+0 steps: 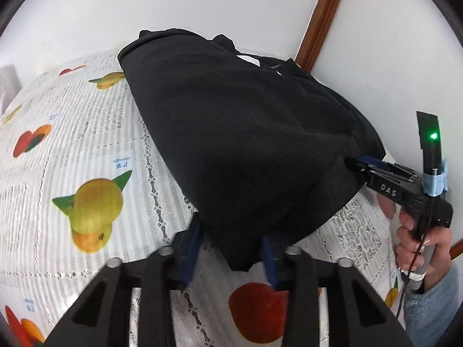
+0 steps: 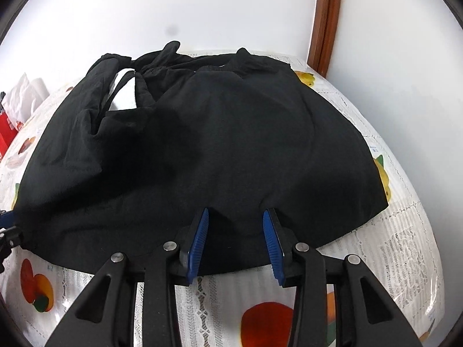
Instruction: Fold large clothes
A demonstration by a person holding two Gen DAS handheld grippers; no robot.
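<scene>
A large black garment (image 1: 246, 133) lies bunched on a table covered by a fruit-print cloth (image 1: 95, 156); it also fills the right wrist view (image 2: 217, 150). My left gripper (image 1: 231, 231) is open, its blue-padded fingers on either side of the garment's near corner, whose tip hangs between them. My right gripper (image 2: 235, 217) is open, its blue pads (image 2: 199, 240) straddling the garment's near hem. In the left wrist view the right gripper (image 1: 351, 163) shows at the right, held by a hand, its tips at the cloth's edge.
A white wall stands close behind the table, with a brown wooden frame (image 2: 327, 20) at the right. A red and white packet (image 2: 11, 115) sits at the table's far left. Lace tablecloth (image 2: 399, 245) shows at the near right.
</scene>
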